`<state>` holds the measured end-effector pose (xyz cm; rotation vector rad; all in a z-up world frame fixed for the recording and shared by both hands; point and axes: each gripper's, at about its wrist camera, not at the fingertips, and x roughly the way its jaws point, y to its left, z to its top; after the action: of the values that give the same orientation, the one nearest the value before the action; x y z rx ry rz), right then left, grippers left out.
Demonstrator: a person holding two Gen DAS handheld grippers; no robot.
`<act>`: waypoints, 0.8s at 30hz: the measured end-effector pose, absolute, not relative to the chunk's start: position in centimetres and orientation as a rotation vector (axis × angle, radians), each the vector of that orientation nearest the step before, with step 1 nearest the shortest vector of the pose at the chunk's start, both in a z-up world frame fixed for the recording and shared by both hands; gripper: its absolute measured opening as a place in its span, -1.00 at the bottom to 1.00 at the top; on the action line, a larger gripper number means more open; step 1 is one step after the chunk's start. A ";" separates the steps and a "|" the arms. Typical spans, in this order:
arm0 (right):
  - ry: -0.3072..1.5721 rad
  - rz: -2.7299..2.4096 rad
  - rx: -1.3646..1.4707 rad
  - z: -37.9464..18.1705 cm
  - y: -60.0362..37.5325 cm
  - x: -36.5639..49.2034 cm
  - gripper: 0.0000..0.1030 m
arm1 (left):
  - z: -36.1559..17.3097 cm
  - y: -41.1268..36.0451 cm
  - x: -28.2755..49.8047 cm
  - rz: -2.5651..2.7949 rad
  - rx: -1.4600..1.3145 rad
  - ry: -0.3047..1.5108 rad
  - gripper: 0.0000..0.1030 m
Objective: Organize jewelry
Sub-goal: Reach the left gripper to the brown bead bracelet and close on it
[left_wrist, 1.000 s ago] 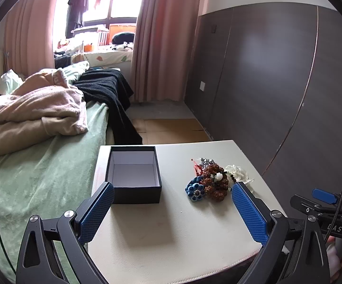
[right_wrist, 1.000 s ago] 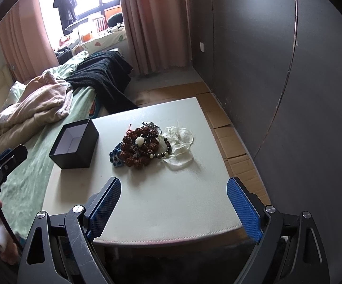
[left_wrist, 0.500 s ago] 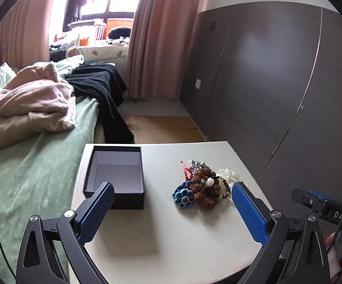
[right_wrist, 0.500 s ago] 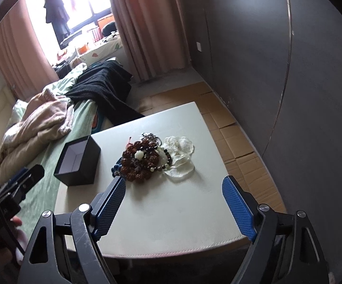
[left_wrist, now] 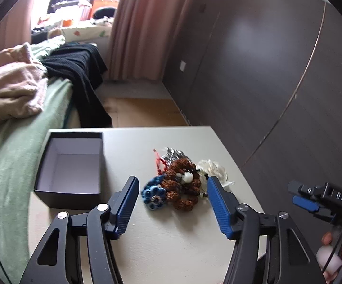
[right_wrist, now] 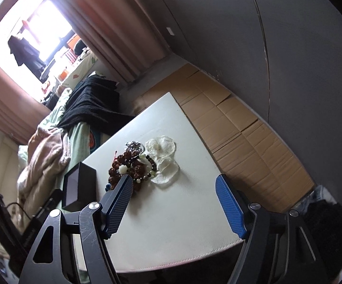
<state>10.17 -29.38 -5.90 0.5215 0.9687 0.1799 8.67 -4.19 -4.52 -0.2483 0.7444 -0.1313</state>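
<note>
Lying heaped near the middle of the white desk [left_wrist: 171,248], toward its far right edge, is the jewelry pile [left_wrist: 180,187].

- Jewelry pile: a brown beaded bracelet [left_wrist: 182,189] is sitting at the centre with a white bead on top; a blue flower piece [left_wrist: 154,195] is touching its near-left side; a silvery item [left_wrist: 173,153] and a red cord [left_wrist: 158,163] are poking out on the far side; pale translucent pouches [left_wrist: 214,169] are lying against its right side.
- Black box [left_wrist: 71,168]: standing open and upright by the left edge of the desk, its pale interior showing nothing inside, a little apart from the pile.
- Left gripper [left_wrist: 173,203]: hanging above the near half of the desk, its blue-padded fingers [left_wrist: 126,209] apart and closing; in the left wrist view the pile is appearing between the fingertips, but the pads are not pressing on it.
- Right gripper [right_wrist: 174,201]: tilted, hovering over the near right part of the desk, fingers [right_wrist: 229,207] apart and closing, with only bare desk surface between them; the left fingertip is overlapping the near edge of the pile in the right wrist view, contact not clear.
- A hand [left_wrist: 336,258] is gripping the right gripper's handle at the right margin of the left wrist view.
- Bed [left_wrist: 7,165]: running along the left edge of the desk, carrying a pink blanket [left_wrist: 12,90] and black clothing [left_wrist: 81,71].
</note>
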 end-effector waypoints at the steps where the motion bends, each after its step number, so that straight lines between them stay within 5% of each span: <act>1: 0.974 0.177 0.538 -6.2 -29.7 10.5 0.41 | -4.9 -4.5 9.1 -0.134 -0.244 0.753 0.16; 5: 1.011 0.176 0.568 -7.7 -30.0 12.1 0.32 | -6.9 -5.6 11.1 -0.137 -0.223 0.807 0.00; 15: 1.117 0.200 0.610 -11.1 -28.2 16.5 0.30 | -10.9 -7.6 14.6 -0.125 -0.144 0.917 -0.03; 18: 1.140 0.200 0.615 -11.9 -27.8 17.4 0.30 | -11.7 -7.6 15.2 -0.096 -0.123 0.936 -0.17; 20: 1.158 0.208 0.620 -12.4 -27.4 18.0 0.30 | -11.8 -7.4 15.3 -0.068 -0.111 0.936 -0.64; 24: 1.177 0.223 0.596 -13.0 -26.1 18.8 0.30 | -11.5 -6.2 15.3 -0.089 -0.185 0.936 -0.64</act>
<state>18.82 -26.10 -13.00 0.5964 1.1768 0.2228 15.26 -6.24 -11.51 -0.1849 0.9358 -0.0887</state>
